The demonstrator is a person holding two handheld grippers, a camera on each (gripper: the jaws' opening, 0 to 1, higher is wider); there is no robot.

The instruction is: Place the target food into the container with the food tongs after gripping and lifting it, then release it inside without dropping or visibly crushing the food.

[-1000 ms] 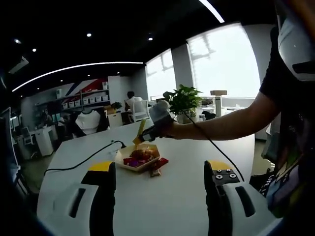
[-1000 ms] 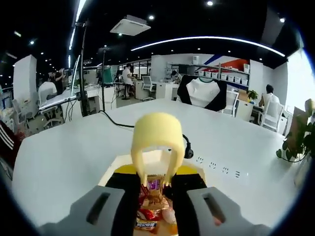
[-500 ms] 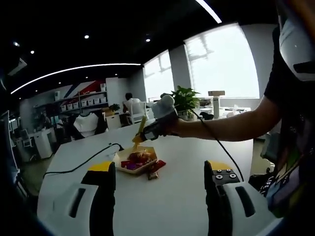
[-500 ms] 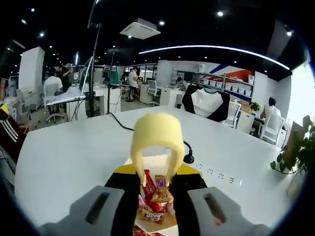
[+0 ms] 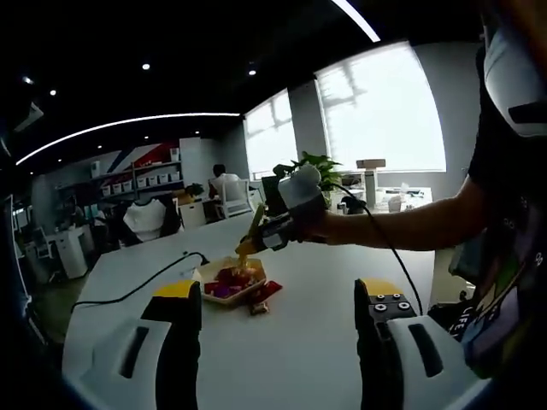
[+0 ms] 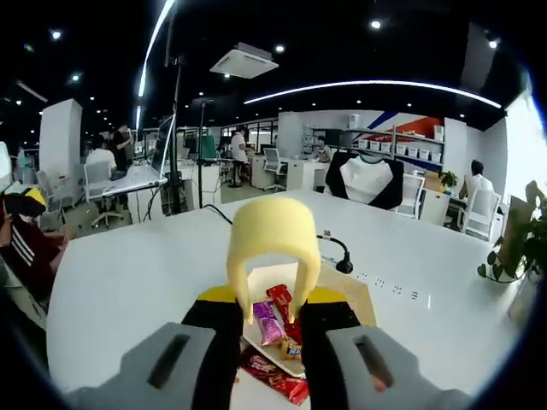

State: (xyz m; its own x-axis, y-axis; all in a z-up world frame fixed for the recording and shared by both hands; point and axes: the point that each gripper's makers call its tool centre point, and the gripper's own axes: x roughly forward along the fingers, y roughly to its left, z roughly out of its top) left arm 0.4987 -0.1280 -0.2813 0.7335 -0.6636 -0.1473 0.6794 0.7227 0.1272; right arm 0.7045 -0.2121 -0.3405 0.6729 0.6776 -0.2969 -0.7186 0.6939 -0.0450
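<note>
Nearest the lens in the left gripper view, the left gripper (image 5: pixel 275 342) stands with its jaws wide apart and nothing between them, only bare white table (image 5: pixel 291 359) showing in the gap. Past the jaws, on the tabletop, lies a shallow tray (image 5: pixel 229 288) heaped with wrapped snacks (image 5: pixel 224 280), and one red packet (image 5: pixel 259 297) rests on the table just beside its near edge. A black cable (image 5: pixel 141 284) runs from the tray's far side off toward the left. Above the tray a person's arm (image 5: pixel 410 226) reaches in from the right with the right gripper (image 5: pixel 286 224), whose yellow tongs (image 5: pixel 251 239) slant down so that their tips hang over the pile; whether they touch it cannot be told. Behind stand a potted plant (image 5: pixel 316 162), bright windows and office shelving.

In the right gripper view, the right gripper's jaws are drawn in against the arms of the yellow tongs (image 6: pixel 273 253), which rise between them and arch to a rounded top. Between the tongs' arms, below them, the snacks (image 6: pixel 275 318) sit in the tray (image 6: pixel 359 292), apart from the tips as far as can be seen; the arms hold nothing. A red packet (image 6: pixel 272 374) lies outside the tray's near edge, between the jaws. The cable (image 6: pixel 335 246) curls beyond the tray, and desks, chairs and people fill the far office.
</note>
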